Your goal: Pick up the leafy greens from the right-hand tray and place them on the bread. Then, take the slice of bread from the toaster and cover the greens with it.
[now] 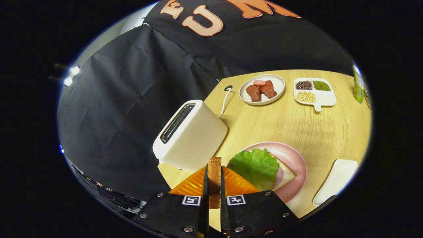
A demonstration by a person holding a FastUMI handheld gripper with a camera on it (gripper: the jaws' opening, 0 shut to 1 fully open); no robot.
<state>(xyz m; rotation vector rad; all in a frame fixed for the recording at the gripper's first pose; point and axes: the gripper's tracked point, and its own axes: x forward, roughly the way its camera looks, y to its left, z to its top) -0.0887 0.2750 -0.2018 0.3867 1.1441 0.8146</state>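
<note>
Pinching a bread slice (214,177) edge-on, the gripper (214,185) hides its lower end, greens (255,167) covering the plate's (295,162) bread.

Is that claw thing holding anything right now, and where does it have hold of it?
Yes. The gripper is shut on a slice of bread, standing on edge, both fingers pressing its flat faces with the top crust poking out.

A: Where is the toast?
B: The bread slice (214,180) stands on edge, browned crust up, pinched between both fingers of the gripper (214,185).
A: And the greens?
B: The leafy greens (254,167) lie on the bread (286,175) on the pink plate (295,158), just right of the fingers. The white toaster (190,136) stands just beyond.
</note>
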